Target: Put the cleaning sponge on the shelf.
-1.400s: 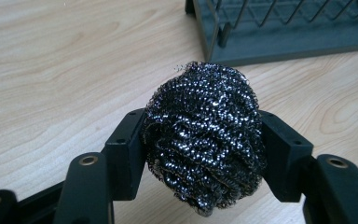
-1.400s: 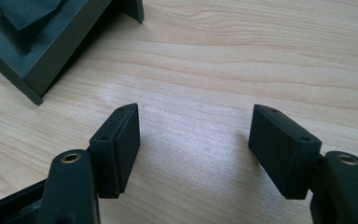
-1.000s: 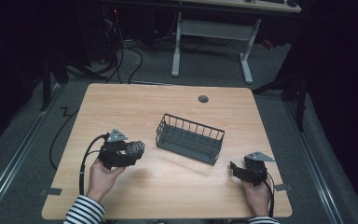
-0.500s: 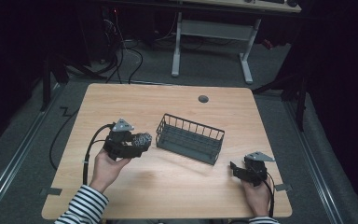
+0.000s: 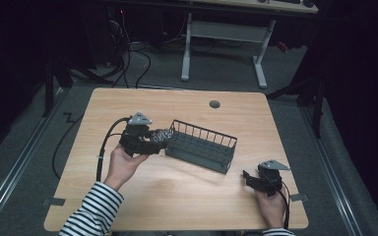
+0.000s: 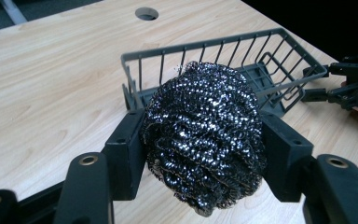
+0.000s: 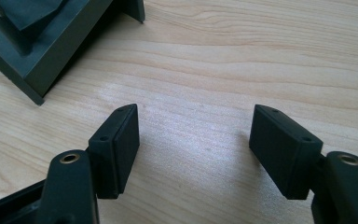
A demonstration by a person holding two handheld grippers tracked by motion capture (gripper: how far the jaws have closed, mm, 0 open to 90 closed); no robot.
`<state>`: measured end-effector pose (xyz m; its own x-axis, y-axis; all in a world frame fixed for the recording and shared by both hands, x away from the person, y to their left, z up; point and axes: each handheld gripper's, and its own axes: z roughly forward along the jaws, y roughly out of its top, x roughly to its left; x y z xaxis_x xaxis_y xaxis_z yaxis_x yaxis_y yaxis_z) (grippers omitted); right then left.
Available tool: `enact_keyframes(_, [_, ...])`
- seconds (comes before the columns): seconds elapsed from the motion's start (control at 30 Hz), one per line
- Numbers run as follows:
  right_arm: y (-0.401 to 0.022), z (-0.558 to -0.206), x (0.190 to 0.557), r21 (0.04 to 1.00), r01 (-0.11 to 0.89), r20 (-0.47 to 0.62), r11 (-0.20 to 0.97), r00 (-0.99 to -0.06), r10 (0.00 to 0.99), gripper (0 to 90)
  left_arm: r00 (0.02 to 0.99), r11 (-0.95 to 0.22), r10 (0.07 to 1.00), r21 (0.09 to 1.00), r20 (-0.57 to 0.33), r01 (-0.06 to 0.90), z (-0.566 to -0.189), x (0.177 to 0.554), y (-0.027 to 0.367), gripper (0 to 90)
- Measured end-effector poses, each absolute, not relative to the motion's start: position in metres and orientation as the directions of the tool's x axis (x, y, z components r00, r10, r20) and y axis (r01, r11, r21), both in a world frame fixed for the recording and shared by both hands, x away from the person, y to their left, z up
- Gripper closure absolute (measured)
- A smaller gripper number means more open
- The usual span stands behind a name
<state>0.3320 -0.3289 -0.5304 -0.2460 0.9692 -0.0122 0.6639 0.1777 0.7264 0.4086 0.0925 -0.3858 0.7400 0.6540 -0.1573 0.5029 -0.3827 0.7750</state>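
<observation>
Left gripper carried scourer up to basket end wall.

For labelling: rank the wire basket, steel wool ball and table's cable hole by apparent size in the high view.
1. wire basket
2. steel wool ball, partly hidden in the left gripper
3. cable hole, similar to the ball, so unsure

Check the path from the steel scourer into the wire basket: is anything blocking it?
Nothing visible blocks it. The steel scourer, clamped in the left hand-held gripper, sits just short of the wire basket at its near end wall, the only thing to clear. Its floor looks bare.
</observation>
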Motion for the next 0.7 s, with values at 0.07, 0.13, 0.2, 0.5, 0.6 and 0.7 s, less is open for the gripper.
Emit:
enact_keyframes(0.07, [-0.329,-0.530,0.332,0.727,0.663,-0.014,0.179,-0.247,0.969,33.3,0.748,-0.396,0.648,0.774,-0.147,0.495,-0.383,0.411,0.088,40.3])
enact_keyframes(0.13, [-0.329,-0.530,0.332,0.726,0.664,-0.012,0.177,-0.246,0.969,33.3,0.752,-0.403,0.643,0.771,-0.144,0.493,-0.381,0.415,0.084,40.3])
enact_keyframes(0.2, [-0.329,-0.530,0.332,0.726,0.664,-0.012,0.177,-0.246,0.969,33.3,0.755,-0.413,0.641,0.768,-0.137,0.490,-0.380,0.420,0.079,40.3])
enact_keyframes(0.5, [-0.329,-0.530,0.332,0.726,0.664,-0.011,0.177,-0.246,0.969,33.3,0.769,-0.450,0.631,0.759,-0.102,0.470,-0.379,0.435,0.054,40.4])
enact_keyframes(0.6, [-0.329,-0.530,0.332,0.727,0.663,-0.012,0.178,-0.247,0.969,33.2,0.769,-0.463,0.633,0.753,-0.087,0.467,-0.381,0.440,0.047,40.4])
enact_keyframes(0.7, [-0.329,-0.530,0.332,0.727,0.663,-0.013,0.179,-0.247,0.969,33.2,0.775,-0.486,0.628,0.743,-0.068,0.459,-0.382,0.445,0.041,40.4])
